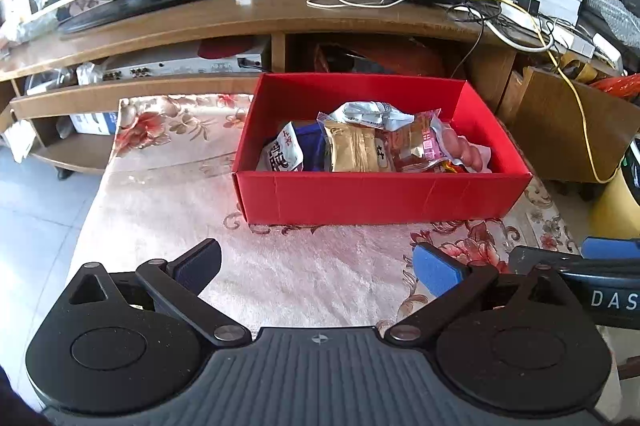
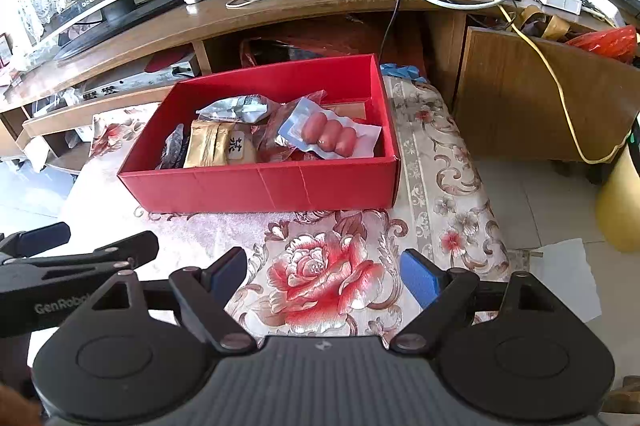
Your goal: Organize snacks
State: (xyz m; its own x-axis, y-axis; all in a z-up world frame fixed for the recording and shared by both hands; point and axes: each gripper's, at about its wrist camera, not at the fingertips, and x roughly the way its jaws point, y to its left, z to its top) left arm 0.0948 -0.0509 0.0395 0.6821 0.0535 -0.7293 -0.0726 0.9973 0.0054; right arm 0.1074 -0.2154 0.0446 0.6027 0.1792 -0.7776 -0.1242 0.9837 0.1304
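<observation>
Lying heaped in the red box (image 2: 260, 185), the snacks (image 2: 280, 133) are all inside; none shows on the cloth (image 2: 328, 274); both grippers, left (image 1: 316, 272) and right (image 2: 322, 276), hover spread and empty; any further reach should clear the near wall.

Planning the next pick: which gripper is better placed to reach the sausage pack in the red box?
Probably the right gripper: it is open, and the sausage pack lies at the red box's right end, nearer its side.
</observation>
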